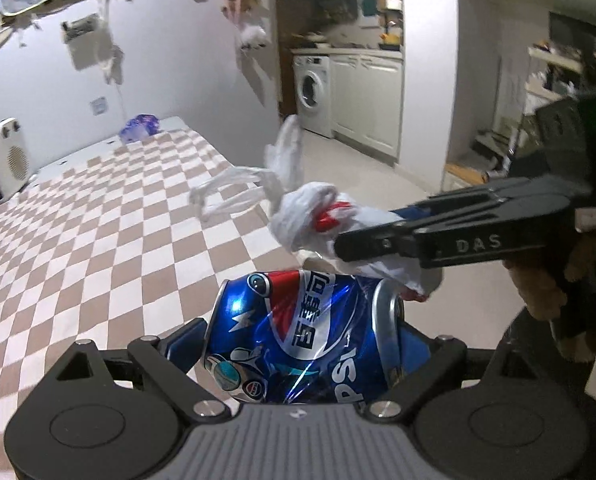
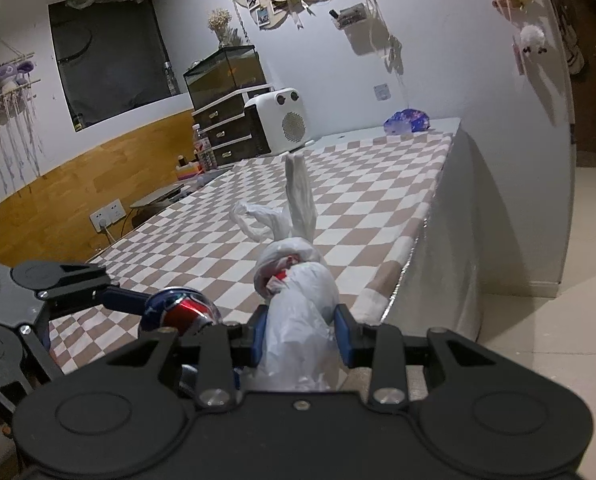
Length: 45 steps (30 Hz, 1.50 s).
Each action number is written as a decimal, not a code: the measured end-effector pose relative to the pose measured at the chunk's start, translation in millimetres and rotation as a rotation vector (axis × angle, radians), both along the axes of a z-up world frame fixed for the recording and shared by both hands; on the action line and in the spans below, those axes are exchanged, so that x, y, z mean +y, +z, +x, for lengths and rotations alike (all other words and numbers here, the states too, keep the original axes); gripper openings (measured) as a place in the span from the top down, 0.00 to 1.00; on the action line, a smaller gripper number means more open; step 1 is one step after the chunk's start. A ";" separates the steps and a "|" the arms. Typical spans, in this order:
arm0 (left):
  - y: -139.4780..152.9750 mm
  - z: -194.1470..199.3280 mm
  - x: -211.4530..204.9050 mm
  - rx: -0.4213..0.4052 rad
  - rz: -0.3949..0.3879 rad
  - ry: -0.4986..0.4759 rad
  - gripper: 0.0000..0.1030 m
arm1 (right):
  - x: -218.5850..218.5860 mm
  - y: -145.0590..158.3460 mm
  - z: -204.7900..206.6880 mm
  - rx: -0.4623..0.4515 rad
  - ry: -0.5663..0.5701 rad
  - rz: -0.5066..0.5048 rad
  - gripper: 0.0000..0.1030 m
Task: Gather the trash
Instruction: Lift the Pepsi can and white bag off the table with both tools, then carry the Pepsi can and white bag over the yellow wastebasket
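Note:
A crushed blue Pepsi can (image 1: 298,340) lies sideways between the blue pads of my left gripper (image 1: 300,342), which press on its two ends, so that gripper is shut on it. In the right wrist view the can (image 2: 182,308) shows beside one left finger (image 2: 118,300), above the near table corner. My right gripper (image 2: 302,332) is shut on a knotted white plastic bag (image 2: 298,312) with something red inside. In the left wrist view the right gripper (image 1: 342,246) reaches in from the right with the bag (image 1: 310,216) just above the can. The bag's handles stick up.
The table with a brown-and-white checked cloth (image 2: 358,200) stretches away to the wall. A purple-blue wrapper (image 2: 408,120) lies at its far end, and a white heater (image 2: 282,120) and drawers under a fish tank (image 2: 226,76) stand behind. Floor and a washing machine (image 1: 312,88) lie to the right.

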<state>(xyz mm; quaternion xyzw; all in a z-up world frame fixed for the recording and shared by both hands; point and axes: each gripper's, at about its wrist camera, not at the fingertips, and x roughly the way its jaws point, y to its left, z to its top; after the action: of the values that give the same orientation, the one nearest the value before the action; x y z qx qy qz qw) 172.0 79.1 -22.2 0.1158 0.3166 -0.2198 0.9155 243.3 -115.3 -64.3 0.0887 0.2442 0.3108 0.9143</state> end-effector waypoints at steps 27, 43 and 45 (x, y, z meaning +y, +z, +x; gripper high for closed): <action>-24.2 -16.5 -174.6 -0.042 -0.190 0.161 0.08 | -189.6 -4.1 -82.8 -0.045 -0.332 -0.083 0.65; -111.0 18.3 -244.2 0.035 -0.221 0.281 0.08 | -267.9 -67.9 -74.3 0.077 -0.471 -0.158 0.65; -125.6 30.0 -244.8 0.055 -0.217 0.289 0.08 | -273.9 -80.8 -67.6 0.105 -0.487 -0.163 0.65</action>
<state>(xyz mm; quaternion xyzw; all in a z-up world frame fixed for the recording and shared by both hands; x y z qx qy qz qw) 201.9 -165.7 -147.8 -0.0367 0.3291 -0.1218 0.9357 175.7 -389.2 -145.1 0.0871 0.2871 0.0559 0.9523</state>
